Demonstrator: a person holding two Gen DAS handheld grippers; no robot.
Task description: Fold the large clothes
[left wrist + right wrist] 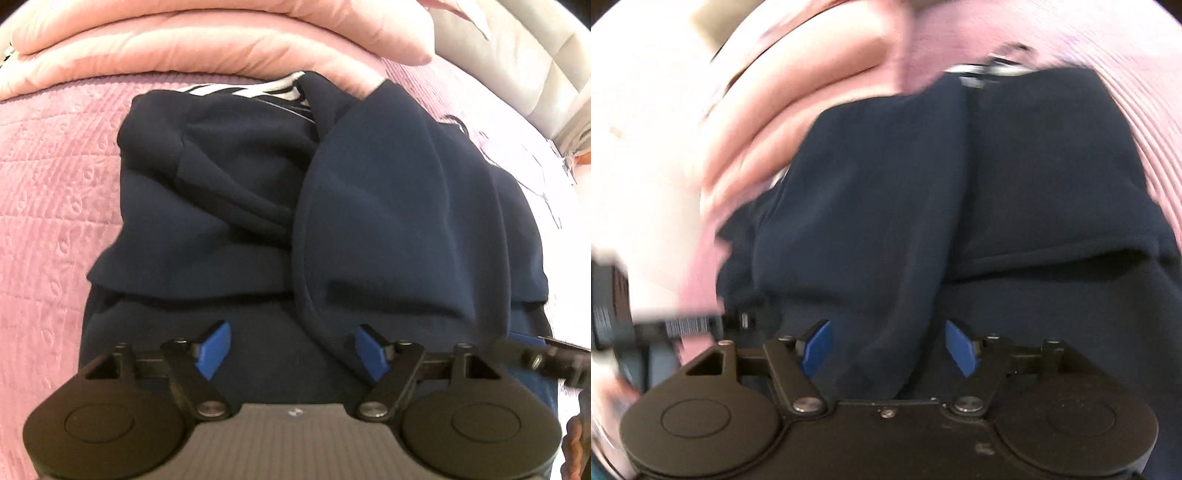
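Left tongs (pixel 291 350) released, blue pads spread wide above the dark navy garment (pixel 295 206), nothing pinched; a hanging fold of the navy cloth just beside the right-hand pad, whether touching it cannot tell. Right tongs (pixel 888 347) also released, pads wide apart, with a long ridge of the same garment (pixel 923 206) running down between them, not squeezed by either pad. Garment lying straight ahead of both tongs on a bed, folded into a thick bundle with one flap laid over another. White stripes (pixel 255 90) showing at the far edge of the bundle, beyond the left tongs. Pink quilted bedspread (pixel 48 192) under the garment, spreading to the left of the left tongs. Folded pale pink duvet (pixel 177 48) farther ahead, touching the far end of the garment. Padded white headboard (pixel 517 62) at far right of the left tongs. Part of the other black tool (pixel 546 356) near the right edge of the left view. Right view strongly blurred; grey and black parts (pixel 613 310) at its left edge, not clear enough to name.
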